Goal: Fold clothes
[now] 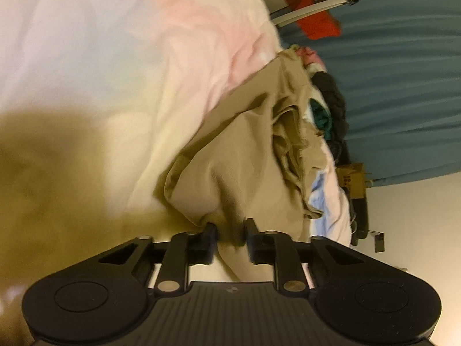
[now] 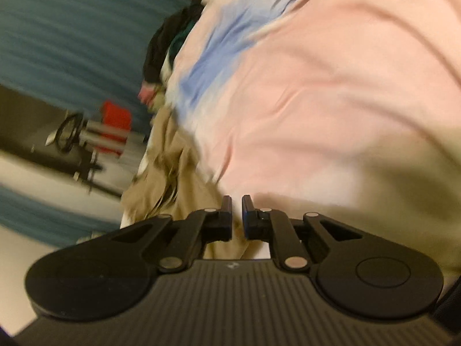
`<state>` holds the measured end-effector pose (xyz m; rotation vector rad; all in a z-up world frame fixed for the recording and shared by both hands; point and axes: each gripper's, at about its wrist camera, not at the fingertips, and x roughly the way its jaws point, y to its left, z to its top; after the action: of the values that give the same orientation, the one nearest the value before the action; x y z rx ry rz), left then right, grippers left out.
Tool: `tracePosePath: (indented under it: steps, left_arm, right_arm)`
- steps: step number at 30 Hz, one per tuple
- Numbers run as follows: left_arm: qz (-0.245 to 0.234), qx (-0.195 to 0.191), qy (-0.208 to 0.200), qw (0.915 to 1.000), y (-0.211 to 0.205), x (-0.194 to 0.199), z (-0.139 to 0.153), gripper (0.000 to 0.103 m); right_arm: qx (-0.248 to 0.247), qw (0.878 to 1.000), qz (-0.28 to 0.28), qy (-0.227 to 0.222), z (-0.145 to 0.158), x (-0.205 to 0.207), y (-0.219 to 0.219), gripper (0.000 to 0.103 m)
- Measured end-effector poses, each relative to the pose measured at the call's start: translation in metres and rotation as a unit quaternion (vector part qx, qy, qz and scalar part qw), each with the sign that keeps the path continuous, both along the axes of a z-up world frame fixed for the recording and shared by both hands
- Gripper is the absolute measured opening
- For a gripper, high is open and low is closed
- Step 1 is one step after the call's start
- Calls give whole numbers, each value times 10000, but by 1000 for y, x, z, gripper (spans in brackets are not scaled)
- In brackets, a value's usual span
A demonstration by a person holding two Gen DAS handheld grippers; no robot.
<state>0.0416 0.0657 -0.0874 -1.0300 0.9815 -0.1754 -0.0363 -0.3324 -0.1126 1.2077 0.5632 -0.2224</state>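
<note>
A crumpled tan garment (image 1: 245, 155) lies on the pastel bedsheet (image 1: 115, 72). My left gripper (image 1: 230, 230) is shut on a bunched fold of the tan garment at its near edge. In the right wrist view the tan garment (image 2: 164, 173) trails to the left, and a strip of it passes under the fingers. My right gripper (image 2: 236, 201) has its jaws nearly together with a narrow gap; tan cloth shows below them, but the blur hides whether it is pinched. The pink and blue bedsheet (image 2: 317, 86) fills the right of that view.
A pile of dark, teal and pink clothes (image 1: 328, 106) lies beyond the tan garment, also seen in the right wrist view (image 2: 164, 52). A teal curtain (image 1: 403, 86) hangs behind. A metal stand (image 1: 317, 3) with a red item (image 1: 317, 20) stands off the bed.
</note>
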Motion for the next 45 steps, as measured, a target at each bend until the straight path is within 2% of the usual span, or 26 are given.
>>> tracePosePath:
  steps: [2, 4, 5, 6, 7, 8, 10, 13, 15, 18, 23, 29, 34, 40, 43, 45]
  left_arm:
    - [52, 16, 113, 9999, 2, 1, -3, 44]
    - [142, -22, 191, 9997, 3, 3, -7, 46]
    - [187, -47, 228, 9996, 4, 4, -9, 46]
    - [231, -81, 249, 9994, 4, 6, -11, 45]
    - [275, -121, 260, 9992, 5, 7, -13, 45]
    - [308, -140, 258, 9991, 4, 8, -14, 44]
    - [352, -140, 231, 9990, 3, 10, -15, 37]
    - [432, -162, 113, 9989, 7, 22, -15, 21]
    - [488, -213, 0, 9986, 12, 22, -11, 14]
    - [490, -242, -264, 9982, 13, 22, -2, 10]
    - [321, -199, -814, 9960, 13, 14, 29, 8]
    - [95, 21, -1389, 9903, 20, -22, 76, 4]
    - [-14, -138, -1398, 9901, 28, -75, 85, 4]
    - [112, -217, -1496, 9885, 33, -153, 99, 4]
    - [158, -221, -1502, 9883, 28, -149, 106, 4]
    - [213, -14, -1625, 9865, 21, -126, 118, 4]
  right_arm:
    - [146, 9995, 265, -33, 1, -2, 8, 12]
    - [293, 9982, 508, -80, 0, -9, 15, 18]
    - [400, 9974, 595, -89, -2, -10, 20, 34]
    - [508, 9964, 677, -97, -4, -12, 25, 55]
    - [624, 9954, 726, -101, -7, -15, 28, 61]
    - [684, 9940, 849, -98, -9, -12, 32, 62]
    - [622, 9924, 1057, -40, -10, -2, 40, 61]
    - [391, 9963, 762, 69, -14, 7, 38, 49]
    - [334, 9977, 570, 134, -18, 13, 34, 31]
    - [285, 9980, 566, -4, -17, 16, 34, 11]
    - [108, 9962, 462, -724, 9, 9, 32, 8]
    - [-26, 9922, 580, -1104, 53, -5, 31, 8]
    - [-283, 9879, 787, -1306, 87, -48, 34, 8]
    - [-278, 9863, 886, -1365, 98, -132, 44, 8]
    - [-264, 9881, 771, -1307, 99, -150, 43, 8]
    - [-110, 9896, 621, -1290, 101, -134, 38, 8]
